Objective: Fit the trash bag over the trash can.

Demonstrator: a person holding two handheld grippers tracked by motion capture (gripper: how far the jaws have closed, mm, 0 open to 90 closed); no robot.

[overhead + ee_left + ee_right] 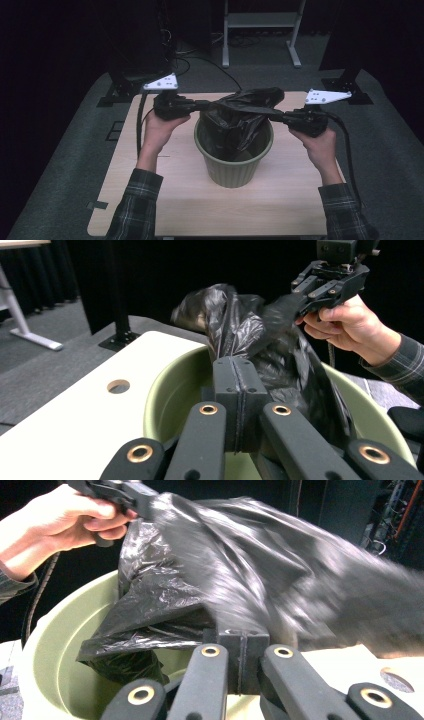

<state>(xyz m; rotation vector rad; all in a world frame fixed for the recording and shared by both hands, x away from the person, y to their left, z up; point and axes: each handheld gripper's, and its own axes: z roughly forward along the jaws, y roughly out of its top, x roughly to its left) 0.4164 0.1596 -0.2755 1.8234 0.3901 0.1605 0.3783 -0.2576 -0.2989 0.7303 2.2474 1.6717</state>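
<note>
Here left gripper (204, 105), right gripper (280, 117) both clamp black bag (240, 112) above green bin (233, 167)

Blurred across the right gripper view: the black bag (280, 575) streaks up and to the right of the closed jaws, folds there unreadable. Also smeared in the left gripper view where the bag (280, 340) runs toward the right gripper (320, 292), so the exact pinch point there cannot be told. Hidden behind the left gripper (239, 405): the near rim of the green bin (170, 400). Cut off at the bottom edge in both gripper views: the jaw arms. Lost in darkness beyond both grippers in the high view: the room past the table (165, 200)
</note>
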